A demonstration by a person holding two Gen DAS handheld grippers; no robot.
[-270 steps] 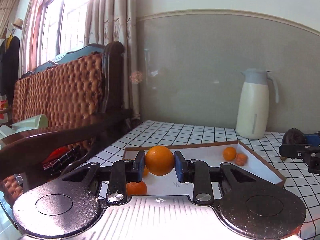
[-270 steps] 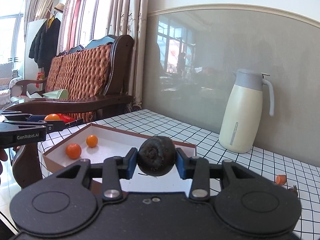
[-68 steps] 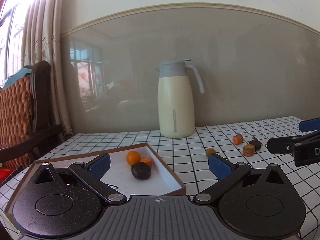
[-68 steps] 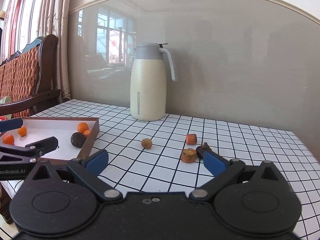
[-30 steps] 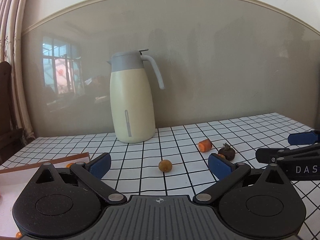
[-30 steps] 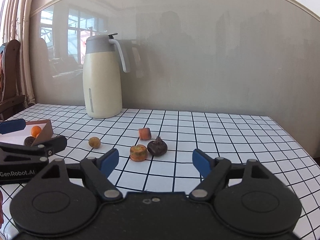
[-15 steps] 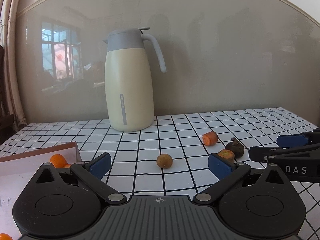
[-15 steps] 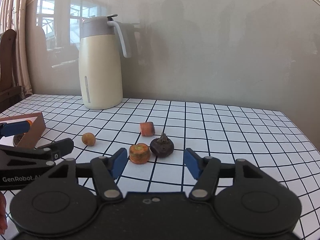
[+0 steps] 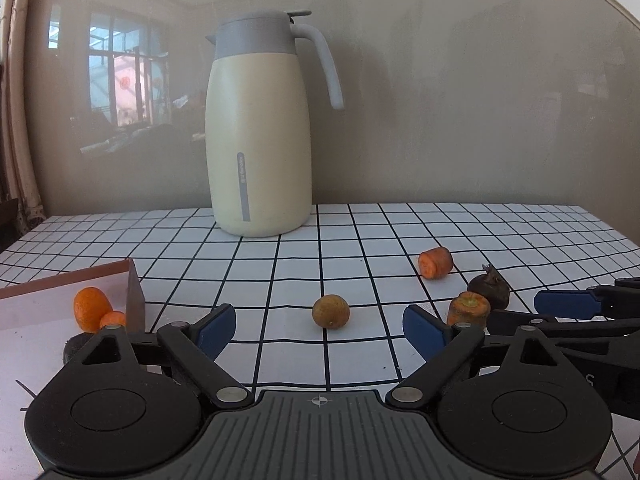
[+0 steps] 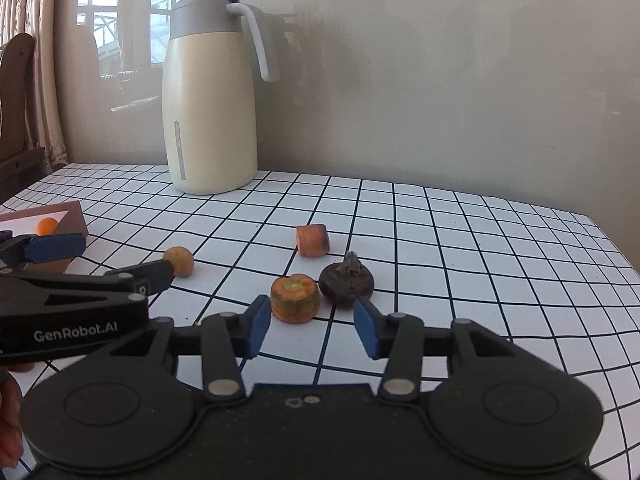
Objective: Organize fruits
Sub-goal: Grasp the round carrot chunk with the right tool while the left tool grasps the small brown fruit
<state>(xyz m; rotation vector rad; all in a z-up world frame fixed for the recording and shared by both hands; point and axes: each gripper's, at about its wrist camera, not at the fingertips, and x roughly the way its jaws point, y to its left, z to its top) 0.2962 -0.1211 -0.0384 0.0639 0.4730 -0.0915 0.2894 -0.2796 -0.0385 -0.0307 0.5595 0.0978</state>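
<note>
Stood against a glossy grey-beige wall that mirrored a bright window. Carried a white cloth with a black grid over the table. Showed beige curtains and dark wooden furniture at the left, in daylight.

L gripper, R gripper: jaws apart, empty.

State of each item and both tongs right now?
left tongs: open, empty, low over the table
right tongs: open, empty
round brown fruit: loose on table, ahead of left tongs
dark fruit: on table, stem up
near carrot chunk: standing on end, beside dark fruit
far carrot chunk: lying on its side
box: open, oranges inside
jug: upright, lid shut
</note>
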